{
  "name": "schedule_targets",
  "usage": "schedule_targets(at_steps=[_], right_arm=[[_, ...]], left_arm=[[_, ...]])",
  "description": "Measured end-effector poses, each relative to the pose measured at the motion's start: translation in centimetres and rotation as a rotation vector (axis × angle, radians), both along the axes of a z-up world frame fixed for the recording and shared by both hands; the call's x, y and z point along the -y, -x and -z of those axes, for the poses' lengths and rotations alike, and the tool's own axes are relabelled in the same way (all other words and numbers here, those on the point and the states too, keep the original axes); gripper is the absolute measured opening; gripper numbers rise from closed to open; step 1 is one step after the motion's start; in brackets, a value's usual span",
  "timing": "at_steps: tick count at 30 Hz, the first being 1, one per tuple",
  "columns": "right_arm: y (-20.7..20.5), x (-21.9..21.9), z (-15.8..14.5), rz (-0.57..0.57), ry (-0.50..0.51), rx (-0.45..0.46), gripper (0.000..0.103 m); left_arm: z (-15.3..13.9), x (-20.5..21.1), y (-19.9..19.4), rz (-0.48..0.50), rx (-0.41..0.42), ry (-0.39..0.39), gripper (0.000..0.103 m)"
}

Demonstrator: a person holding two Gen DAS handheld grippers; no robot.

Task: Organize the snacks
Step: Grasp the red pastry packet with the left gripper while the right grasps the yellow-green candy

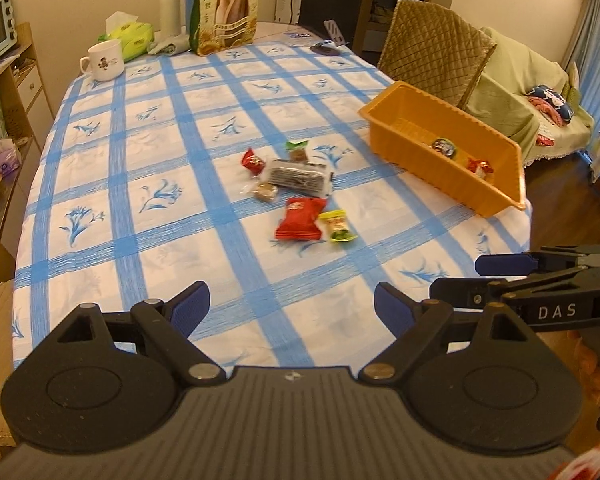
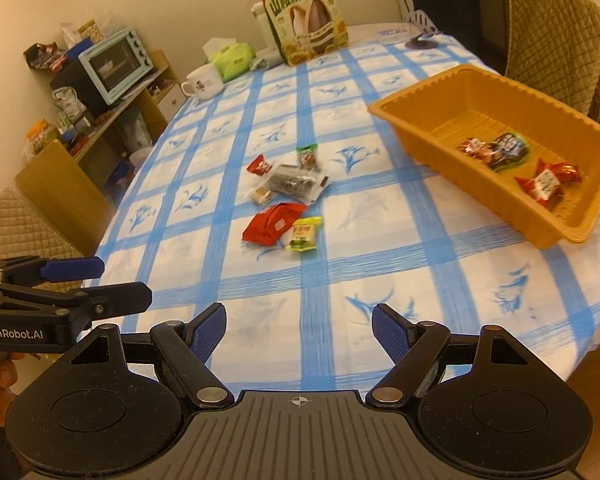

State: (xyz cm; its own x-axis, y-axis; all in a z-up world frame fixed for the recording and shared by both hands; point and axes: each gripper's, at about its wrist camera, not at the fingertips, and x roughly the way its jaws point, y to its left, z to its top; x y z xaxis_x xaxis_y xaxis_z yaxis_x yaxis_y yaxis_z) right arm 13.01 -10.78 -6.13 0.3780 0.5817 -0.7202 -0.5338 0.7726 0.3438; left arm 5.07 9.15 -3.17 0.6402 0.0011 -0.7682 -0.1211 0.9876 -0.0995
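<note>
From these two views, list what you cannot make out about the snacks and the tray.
- Orange tray, left wrist view: its near wall hides most of the contents.
- Clear-wrapped dark snack, both views: too small and blurred to identify.
- Small brown snack: partly tucked under that packet.
- Yellow-green snack: print unreadable.
</note>
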Motion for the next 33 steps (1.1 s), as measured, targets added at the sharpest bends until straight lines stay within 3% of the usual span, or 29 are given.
schedule_targets(at_steps=[15, 17, 21, 23, 33], right_arm=[[-4.0, -4.6, 2.5, 0.040, 0.056, 0.030, 0.079], [-4.6, -5.3, 2.8, 0.041, 0.064, 0.042, 0.068], [-5.8, -6.6, 3.4, 0.047, 0.081, 0.050, 0.060], [-6.3, -7.2, 3.6, 0.045, 0.090, 0.057, 0.050], [-8.0, -9.4, 5.4, 0.046, 0.134, 0.055, 0.033]], left_arm=[[1.9, -4.8, -3.2, -0.016, -0.042, -0.005, 0.087], [2.3, -5.3, -3.7, -0.016, -0.049, -0.010, 0.086], [3.0, -6.2, -4.7, -0.013, -0.061, -0.012, 0.086], [3.2, -6.6, -5.2, -0.011, -0.064, -0.013, 0.086], [3.9, -8.0, -7.0, 0.013, -0.082, -0.018, 0.086]])
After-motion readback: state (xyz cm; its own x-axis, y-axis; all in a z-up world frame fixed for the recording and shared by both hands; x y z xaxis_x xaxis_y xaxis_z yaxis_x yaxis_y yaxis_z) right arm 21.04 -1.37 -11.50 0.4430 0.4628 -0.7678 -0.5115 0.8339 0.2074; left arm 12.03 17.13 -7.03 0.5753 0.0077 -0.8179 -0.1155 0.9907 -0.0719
